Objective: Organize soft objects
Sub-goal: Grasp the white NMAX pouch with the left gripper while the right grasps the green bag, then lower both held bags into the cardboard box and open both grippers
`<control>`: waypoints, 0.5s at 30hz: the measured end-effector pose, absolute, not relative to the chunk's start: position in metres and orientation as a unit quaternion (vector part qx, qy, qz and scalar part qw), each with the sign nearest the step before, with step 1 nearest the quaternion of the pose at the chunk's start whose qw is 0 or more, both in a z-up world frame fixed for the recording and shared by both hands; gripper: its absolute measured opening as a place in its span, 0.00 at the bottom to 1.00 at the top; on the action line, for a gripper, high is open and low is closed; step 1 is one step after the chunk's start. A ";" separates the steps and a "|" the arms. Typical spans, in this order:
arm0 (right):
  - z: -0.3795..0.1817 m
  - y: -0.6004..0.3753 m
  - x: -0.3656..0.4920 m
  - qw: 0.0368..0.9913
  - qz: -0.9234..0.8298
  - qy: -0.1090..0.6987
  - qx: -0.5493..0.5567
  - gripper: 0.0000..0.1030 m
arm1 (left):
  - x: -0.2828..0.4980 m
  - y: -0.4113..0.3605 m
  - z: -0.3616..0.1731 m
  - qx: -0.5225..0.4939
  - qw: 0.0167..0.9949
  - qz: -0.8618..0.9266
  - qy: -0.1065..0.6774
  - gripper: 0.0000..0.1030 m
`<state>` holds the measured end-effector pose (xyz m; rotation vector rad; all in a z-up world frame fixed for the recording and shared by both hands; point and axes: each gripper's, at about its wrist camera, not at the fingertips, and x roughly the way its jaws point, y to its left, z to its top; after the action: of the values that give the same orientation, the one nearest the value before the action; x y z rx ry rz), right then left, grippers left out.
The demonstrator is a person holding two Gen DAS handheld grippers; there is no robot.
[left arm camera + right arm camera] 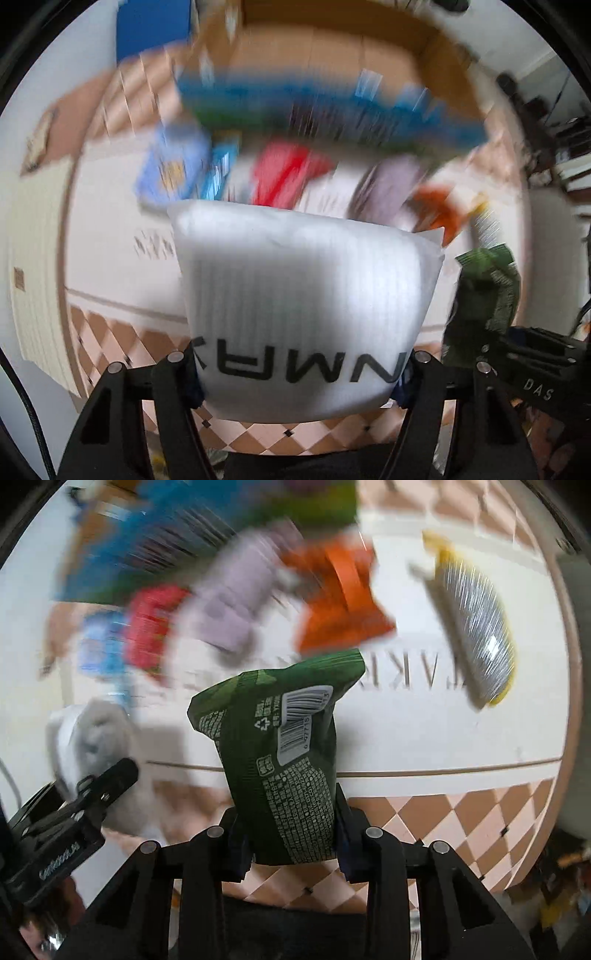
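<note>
Hand-held gripper, left [299, 376]: clamped on a white foam pouch [306, 295] with dark lettering, which stands up between its fingers. Right hand-held gripper [291, 834]: clamped on the lower end of a green snack bag [284, 760], barcode side toward my camera, bag upright and crumpled at the top.

Both loads hang over the near edge of the white mat [424, 731], above the checkered floor [461, 827]. Heavy motion blur in both views, so I judge the rig is mid-carry.

On the mat beyond the green snack bag: an orange packet [340, 602], a lilac item [229, 602], a red packet [151, 627] and a silver-and-yellow bag [476, 627] to the right, well apart. Too blurred to identify further. Behind the mat, a cardboard box [332, 48] with its near side open; blue-green items at its mouth, unreadable.

Step in hand, as I read it: transport of two soft items, probably toward the box.

Next move calls for: keeping both grips firm, since foam and foil both give under pressure; bringing each load over the box opening in turn; releasing only once the item is past the rim. Risk: the pouch blocks most of my left view.
</note>
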<state>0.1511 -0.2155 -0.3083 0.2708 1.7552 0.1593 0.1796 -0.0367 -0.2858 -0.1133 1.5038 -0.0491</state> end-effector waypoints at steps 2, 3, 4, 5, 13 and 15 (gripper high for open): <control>-0.263 -0.220 0.165 0.656 0.090 0.740 0.117 0.36 | 0.209 -0.026 -0.251 -0.056 0.747 -0.038 0.661 0.67; -0.242 -0.223 0.173 0.669 0.097 0.727 0.120 0.36 | 0.225 -0.022 -0.236 -0.059 0.751 -0.045 0.656 0.67; -0.220 -0.224 0.187 0.680 0.106 0.714 0.126 0.36 | 0.240 -0.017 -0.222 -0.064 0.755 -0.052 0.651 0.67; -0.198 -0.226 0.203 0.691 0.116 0.702 0.132 0.36 | 0.263 -0.011 -0.214 -0.065 0.757 -0.054 0.647 0.67; -0.201 -0.188 0.370 0.711 0.091 0.682 0.147 0.37 | 0.423 0.007 -0.253 -0.058 0.728 -0.073 0.679 0.67; -0.233 -0.183 0.413 0.701 0.080 0.693 0.148 0.37 | 0.453 -0.002 -0.279 -0.051 0.713 -0.080 0.695 0.67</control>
<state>0.4126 -0.1832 -0.2326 0.3297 1.5431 0.1777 0.4532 -0.0021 -0.2792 -0.1133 1.5408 -0.1769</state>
